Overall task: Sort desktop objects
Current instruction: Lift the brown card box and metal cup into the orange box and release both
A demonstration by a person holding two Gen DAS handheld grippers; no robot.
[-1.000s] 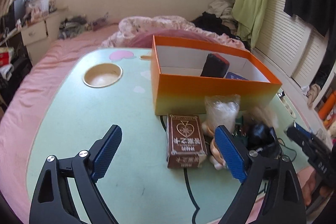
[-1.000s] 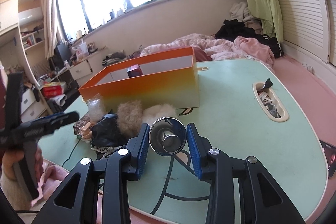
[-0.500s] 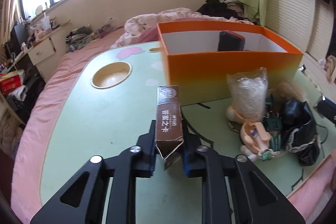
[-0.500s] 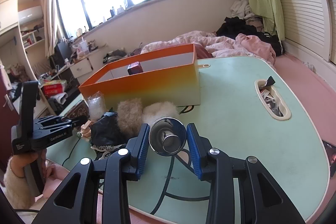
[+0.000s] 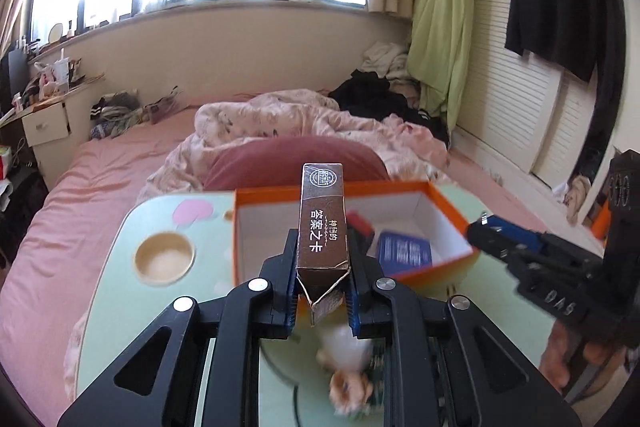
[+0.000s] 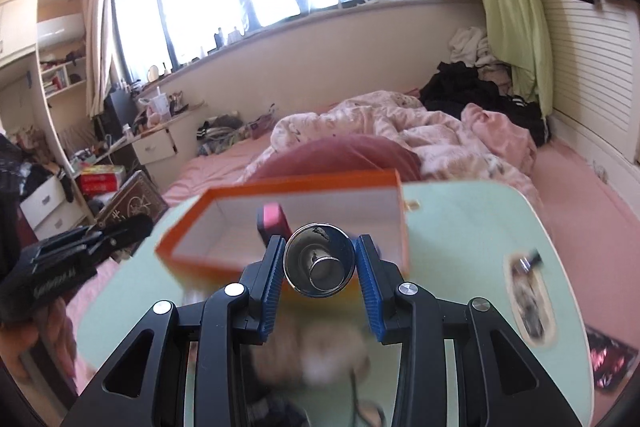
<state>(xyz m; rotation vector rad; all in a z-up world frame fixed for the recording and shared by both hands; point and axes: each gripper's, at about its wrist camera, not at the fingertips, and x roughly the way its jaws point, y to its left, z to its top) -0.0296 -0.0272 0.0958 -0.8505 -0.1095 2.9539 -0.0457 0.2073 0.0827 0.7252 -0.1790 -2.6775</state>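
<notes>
My left gripper (image 5: 322,297) is shut on a brown card box (image 5: 323,223) and holds it in the air in front of the orange box (image 5: 448,205). My right gripper (image 6: 319,277) is shut on a shiny metal cup (image 6: 319,265), also raised, just before the orange box (image 6: 280,189). Inside the orange box lie a dark red-edged case (image 5: 360,227) and a blue booklet (image 5: 405,253). The case shows pink in the right wrist view (image 6: 274,221). The right gripper shows at the right of the left wrist view (image 5: 532,263), and the left gripper with the card box at the left of the right wrist view (image 6: 80,247).
The green table (image 5: 120,279) has a round cup recess (image 5: 164,259) at the left and an oval slot (image 6: 528,301) at the right. A small doll (image 5: 348,387) and blurred fluffy items (image 6: 316,355) lie under the grippers. A pink bed (image 5: 92,179) lies beyond.
My left gripper closed on the brown card box and lifted it up toward the orange box. My right gripper rose with the metal cup and moved toward the box.
</notes>
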